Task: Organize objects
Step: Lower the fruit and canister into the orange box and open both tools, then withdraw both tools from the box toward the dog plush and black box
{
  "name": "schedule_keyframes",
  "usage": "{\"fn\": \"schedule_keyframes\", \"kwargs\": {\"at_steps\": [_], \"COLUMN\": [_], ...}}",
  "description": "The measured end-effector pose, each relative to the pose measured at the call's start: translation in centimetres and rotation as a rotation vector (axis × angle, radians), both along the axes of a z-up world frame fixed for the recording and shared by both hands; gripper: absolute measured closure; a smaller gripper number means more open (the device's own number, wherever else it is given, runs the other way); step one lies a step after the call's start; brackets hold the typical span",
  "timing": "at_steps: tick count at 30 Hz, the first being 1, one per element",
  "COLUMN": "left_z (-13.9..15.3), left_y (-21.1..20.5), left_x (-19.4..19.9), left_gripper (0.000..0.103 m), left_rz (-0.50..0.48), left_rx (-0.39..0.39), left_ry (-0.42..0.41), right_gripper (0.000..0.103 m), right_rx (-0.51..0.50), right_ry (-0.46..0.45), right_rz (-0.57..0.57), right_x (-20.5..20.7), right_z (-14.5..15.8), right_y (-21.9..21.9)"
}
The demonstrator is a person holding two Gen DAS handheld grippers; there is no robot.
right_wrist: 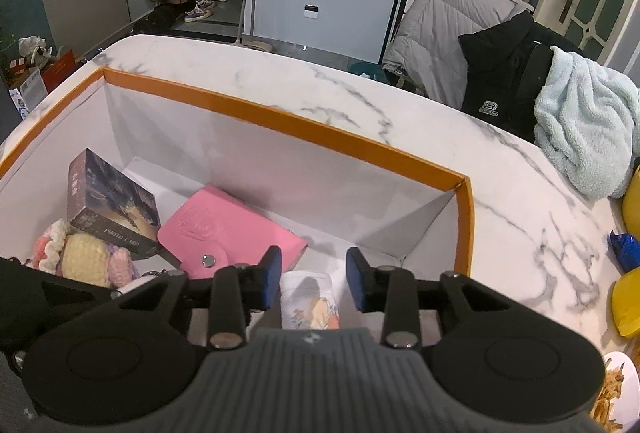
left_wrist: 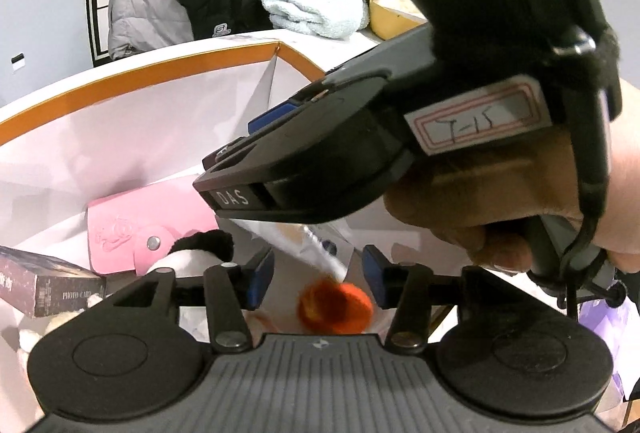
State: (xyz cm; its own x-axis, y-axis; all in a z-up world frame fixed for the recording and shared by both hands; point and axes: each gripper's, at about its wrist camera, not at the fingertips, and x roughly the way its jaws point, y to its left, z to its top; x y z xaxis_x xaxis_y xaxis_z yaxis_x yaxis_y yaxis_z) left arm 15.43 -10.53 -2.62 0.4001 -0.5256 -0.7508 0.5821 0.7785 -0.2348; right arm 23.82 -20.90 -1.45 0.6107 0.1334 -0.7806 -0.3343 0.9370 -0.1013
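Tools: right tool [right_wrist: 312,279] and left tool [left_wrist: 318,275] both stood apart, empty; packet [right_wrist: 310,299] should drop flat beside pink wallet [right_wrist: 232,229] inside box [right_wrist: 280,117].

Soft, even indoor light; fisheye-bent edges, dark corners, near objects motion-blurred.

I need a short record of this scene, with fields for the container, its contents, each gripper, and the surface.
container: orange-rimmed box, open, white inside
contents: pink wallet, dark photo card box, crochet plush, printed packet
left gripper: fingers apart, above the box; a blurred orange item lies between and below them
right gripper: fingers apart, over the printed packet, no grip visible
surface: marble table, with a light blue towel on it
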Motion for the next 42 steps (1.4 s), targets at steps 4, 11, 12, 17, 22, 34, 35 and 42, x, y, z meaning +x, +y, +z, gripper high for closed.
{"fn": "schedule_keyframes", "kwargs": {"at_steps": [4,11,12,17,22,34,35,42], "left_z": [0.0,0.2,0.4,2.4,4.9,7.5,7.5,7.9], "left_y": [0.1,0.7,0.8,2.1,4.3,6.8,7.0,10.1], "left_x": [-0.1,0.4,0.3,-0.1,-1.2,-4.5,-4.7,-6.5], "left_gripper": [0.041,0.041,0.041,0.041,0.041,0.041,0.041,0.039], "left_rz": [0.003,0.017,0.019,0.014,0.023,0.006,0.005,0.030], "left_rx": [-0.005,-0.007,-0.014,-0.057,-0.106,-0.114,-0.112,-0.105], "left_ry": [0.000,0.002,-0.007,-0.059,-0.099,-0.145,-0.148,-0.161], "right_gripper": [0.065,0.065,0.065,0.064,0.063,0.060,0.060,0.055], "right_rx": [0.000,0.005,0.009,0.035,0.049,0.003,0.004,0.005], "right_ry": [0.000,-0.006,-0.009,-0.033,-0.065,-0.153,-0.159,-0.214], "right_rz": [0.002,0.000,-0.001,-0.008,-0.008,0.095,0.105,0.174], "right_x": [-0.1,-0.2,-0.3,-0.6,-1.3,-6.0,-6.5,-10.7], "right_z": [0.0,0.1,0.2,0.8,2.0,5.7,6.1,8.2], "right_y": [0.0,-0.2,-0.3,-0.9,-1.0,1.7,2.0,3.4]}}
